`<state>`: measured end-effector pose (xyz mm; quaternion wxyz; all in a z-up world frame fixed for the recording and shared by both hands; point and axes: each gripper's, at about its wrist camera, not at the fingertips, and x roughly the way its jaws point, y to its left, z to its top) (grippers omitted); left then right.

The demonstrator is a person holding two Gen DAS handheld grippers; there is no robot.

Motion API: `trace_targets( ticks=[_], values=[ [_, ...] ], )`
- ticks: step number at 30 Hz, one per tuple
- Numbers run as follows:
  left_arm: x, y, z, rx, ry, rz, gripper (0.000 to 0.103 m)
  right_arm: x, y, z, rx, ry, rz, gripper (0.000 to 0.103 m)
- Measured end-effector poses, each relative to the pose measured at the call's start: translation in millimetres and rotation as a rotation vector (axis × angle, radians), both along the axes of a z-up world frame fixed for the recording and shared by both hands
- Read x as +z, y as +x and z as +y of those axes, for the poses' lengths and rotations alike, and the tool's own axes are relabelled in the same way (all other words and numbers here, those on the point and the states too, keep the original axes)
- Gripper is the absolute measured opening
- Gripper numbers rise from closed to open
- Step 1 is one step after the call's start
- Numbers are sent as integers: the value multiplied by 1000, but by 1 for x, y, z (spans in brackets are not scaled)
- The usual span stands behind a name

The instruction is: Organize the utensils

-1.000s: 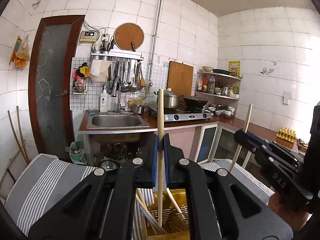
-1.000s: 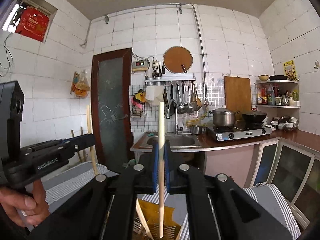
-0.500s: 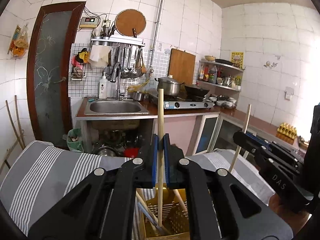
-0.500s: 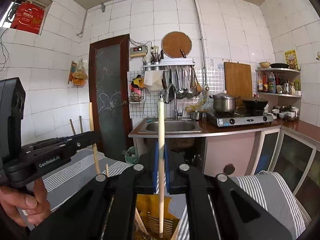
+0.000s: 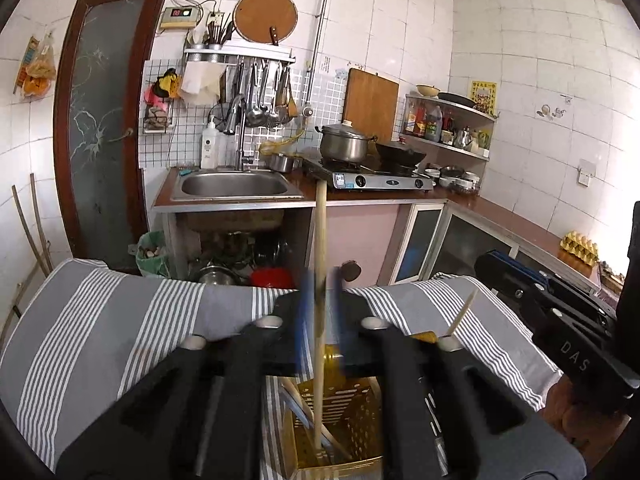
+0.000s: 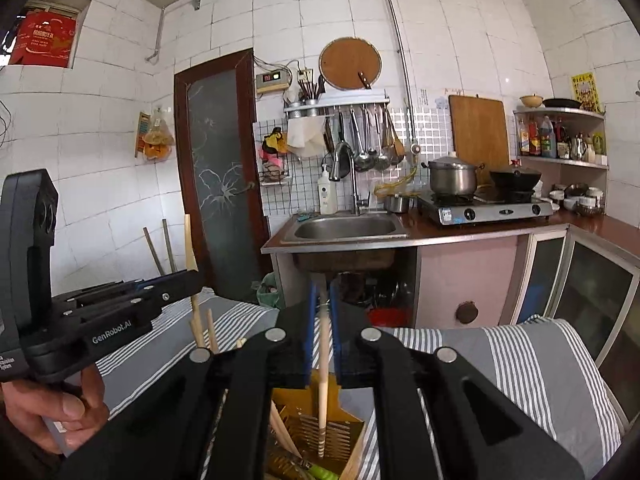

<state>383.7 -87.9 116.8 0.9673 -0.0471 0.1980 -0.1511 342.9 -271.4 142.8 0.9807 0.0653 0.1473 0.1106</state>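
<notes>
My left gripper (image 5: 319, 300) stands over a yellow slotted utensil holder (image 5: 352, 420). A wooden chopstick (image 5: 319, 264) stands upright between its blurred blue pads, which have a gap on each side; its lower end is down in the holder. My right gripper (image 6: 322, 320) is over the same holder (image 6: 344, 428). A second wooden chopstick (image 6: 322, 384) hangs between its slightly parted pads, its tip inside the holder. Each gripper shows in the other's view: the right gripper (image 5: 560, 320) and the left gripper (image 6: 120, 312). Other chopsticks lean in the holder.
The holder sits on a grey-and-white striped cloth (image 5: 100, 320). Beyond it are a steel sink (image 5: 234, 186), a gas stove with a pot (image 5: 346, 146) and a wok, open shelving under the sink, cabinets at right, an egg tray (image 5: 578, 244) and a brown door (image 5: 100, 128).
Both grippers dropped lower toward the holder and both sets of pads have parted slightly. Both chopsticks have slid down, the right one most; their tips now reach into the holder.
</notes>
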Motion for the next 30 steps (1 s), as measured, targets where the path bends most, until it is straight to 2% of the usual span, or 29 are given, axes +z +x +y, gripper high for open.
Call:
trace_targets(
  ticks=[1,2,4,8,11,13,16,18,21,24,26,30],
  values=[
    [1,-3,1,7,-7,-8,51,2,-3,-2,-13,10,-17,54],
    [3,-5,2,11,-9,-20,54,5,-6,-3,-20,11,-31,56],
    [10,-12,4,17,-6,-46,56,13,-13,-6,-25,15,-59,56],
    [28,-31,13,48,-8,-105,74,30,-29,-13,-52,13,-96,56],
    [35,-51,31,98,-3,-130,91,38,-44,-20,-83,-4,-97,63],
    [35,-66,44,130,18,-139,98,40,-56,-23,-98,-30,-90,68],
    [27,-87,61,196,76,-147,98,34,-83,-25,-144,-51,-74,74],
    [11,-102,72,244,128,-143,98,18,-110,-20,-167,-90,-54,83],
    [-28,-139,90,290,167,-123,98,-18,-155,-11,-174,-98,-31,87],
    [-69,-183,100,284,166,-97,98,-62,-203,-5,-166,-80,6,87],
    [-90,-212,105,267,155,-87,98,-86,-234,0,-169,-103,18,87],
    [-112,-262,106,308,126,-142,98,-107,-272,2,-199,-117,3,87]
  ],
)
